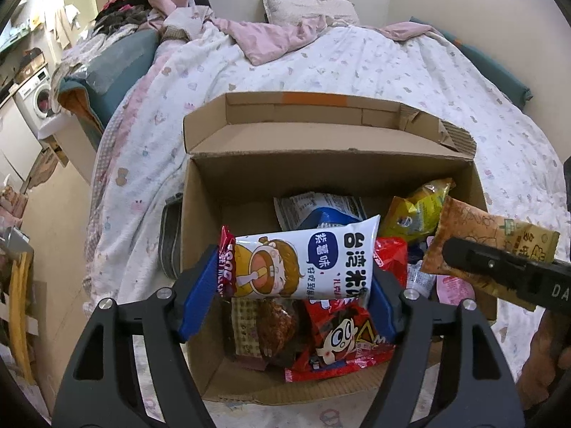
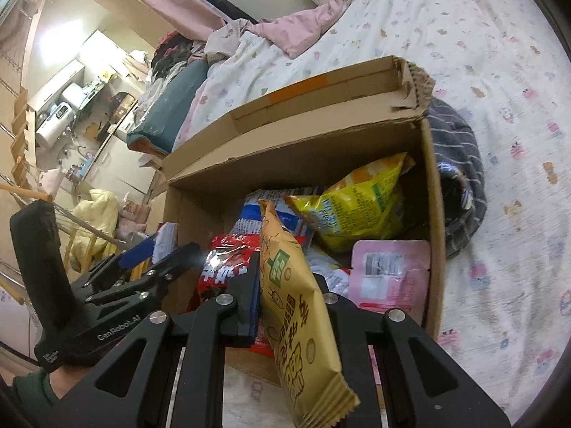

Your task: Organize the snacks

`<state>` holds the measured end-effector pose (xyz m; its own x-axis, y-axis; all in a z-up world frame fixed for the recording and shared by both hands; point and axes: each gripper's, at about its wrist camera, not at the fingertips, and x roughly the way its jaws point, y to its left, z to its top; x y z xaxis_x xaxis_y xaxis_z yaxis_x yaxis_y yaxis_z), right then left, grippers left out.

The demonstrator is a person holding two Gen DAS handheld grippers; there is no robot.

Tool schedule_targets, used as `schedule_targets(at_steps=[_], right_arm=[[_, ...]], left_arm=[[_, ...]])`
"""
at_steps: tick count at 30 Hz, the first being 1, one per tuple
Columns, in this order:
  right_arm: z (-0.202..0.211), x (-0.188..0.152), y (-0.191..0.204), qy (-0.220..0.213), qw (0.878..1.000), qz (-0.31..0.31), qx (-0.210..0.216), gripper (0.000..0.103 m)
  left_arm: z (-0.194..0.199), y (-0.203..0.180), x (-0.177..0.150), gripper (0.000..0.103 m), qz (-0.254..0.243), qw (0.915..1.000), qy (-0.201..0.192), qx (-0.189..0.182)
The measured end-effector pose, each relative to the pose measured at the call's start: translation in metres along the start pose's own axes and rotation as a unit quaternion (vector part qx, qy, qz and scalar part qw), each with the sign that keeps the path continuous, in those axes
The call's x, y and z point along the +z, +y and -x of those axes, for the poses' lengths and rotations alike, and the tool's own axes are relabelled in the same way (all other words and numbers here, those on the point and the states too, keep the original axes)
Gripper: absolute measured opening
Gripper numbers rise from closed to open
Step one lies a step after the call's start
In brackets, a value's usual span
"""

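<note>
An open cardboard box [image 1: 321,167] sits on the bed, with several snack packs inside. In the left wrist view, my left gripper [image 1: 298,285] hangs over the box, and its blue pads [image 1: 200,296] touch both ends of a white packet [image 1: 303,260] with a cartoon girl, held crosswise. My right gripper [image 2: 285,285] is shut on a tan packet [image 2: 296,292], which stands upright between its fingers above the box's near edge. The tan packet [image 1: 478,239] and right gripper [image 1: 499,267] also show at the right of the left wrist view. The left gripper [image 2: 157,253] shows left of the box [image 2: 433,214].
Inside the box lie a yellow bag [image 2: 357,207], red packs [image 1: 342,335], a pink pouch [image 2: 392,271] and a brown packet [image 1: 274,324]. A dark striped cloth [image 2: 460,178] lies against the box's right wall. The floral quilt [image 1: 357,67] surrounds the box. A hand [image 1: 546,356] holds the right gripper.
</note>
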<state>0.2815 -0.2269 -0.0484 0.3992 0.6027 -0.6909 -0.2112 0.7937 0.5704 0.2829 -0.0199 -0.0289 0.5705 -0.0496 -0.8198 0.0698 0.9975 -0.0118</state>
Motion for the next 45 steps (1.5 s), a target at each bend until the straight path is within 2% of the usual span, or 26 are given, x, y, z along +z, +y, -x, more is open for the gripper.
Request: schedule_targets(at_steps=[6,9,12,18,20,21,22,24,29,31,35,38,40,43,45], right_arm=[[-0.008,-0.001,0.000,0.013,1.000,0.003,-0.008,0.017],[-0.010,-0.002,-0.002,0.019,1.000,0.000,-0.007,0.017],[-0.010,-0.003,0.001,0.021,1.000,0.006,-0.011,0.020],[-0.008,0.000,0.005,0.008,0.999,0.013,-0.032,0.022],[-0.005,0.001,0.005,-0.002,0.999,0.017,-0.042,0.033],[-0.001,0.001,0.006,-0.009,0.999,0.021,-0.050,0.057],[0.002,0.001,0.006,-0.016,0.998,0.022,-0.052,0.075],[0.010,0.000,0.008,-0.037,0.997,0.030,-0.053,0.077],[0.024,0.000,0.020,-0.081,0.988,0.071,-0.113,0.090],[0.029,0.000,0.023,-0.084,0.988,0.081,-0.105,0.095],[0.039,-0.005,0.023,-0.096,0.987,0.069,-0.106,0.096],[0.057,-0.013,0.026,-0.112,0.986,0.065,-0.101,0.097],[0.069,-0.020,0.034,-0.126,0.984,0.072,-0.104,0.103],[0.089,-0.031,0.046,-0.152,0.980,0.077,-0.104,0.103],[0.096,-0.038,0.051,-0.154,0.980,0.073,-0.101,0.103]], left_arm=[[0.000,0.000,-0.001,0.084,0.007,0.9999,0.007,-0.005],[0.000,-0.001,-0.003,0.086,0.006,0.9999,0.008,0.002],[0.000,0.003,-0.005,0.086,0.015,0.9997,0.013,-0.011],[0.011,0.003,-0.003,0.087,0.011,0.9998,-0.014,0.003],[0.013,0.004,-0.002,0.089,0.014,0.9997,-0.018,0.002],[0.014,0.005,-0.002,0.090,0.017,0.9997,-0.019,0.000],[0.015,0.007,-0.001,0.090,0.022,0.9995,-0.021,0.000],[0.016,0.010,-0.001,0.091,0.031,0.9993,-0.022,-0.002],[0.020,0.014,-0.006,0.095,0.043,0.9989,-0.019,-0.004],[0.024,0.015,-0.009,0.098,0.051,0.9985,-0.021,0.000],[0.039,0.016,-0.016,0.099,0.057,0.9977,-0.034,0.008],[0.054,0.013,-0.022,0.099,0.048,0.9976,-0.049,-0.002],[0.067,0.010,-0.024,0.099,0.032,0.9976,-0.062,-0.004],[0.087,0.009,-0.028,0.100,0.024,0.9963,-0.081,0.013],[0.100,0.011,-0.032,0.100,0.031,0.9953,-0.090,0.016]])
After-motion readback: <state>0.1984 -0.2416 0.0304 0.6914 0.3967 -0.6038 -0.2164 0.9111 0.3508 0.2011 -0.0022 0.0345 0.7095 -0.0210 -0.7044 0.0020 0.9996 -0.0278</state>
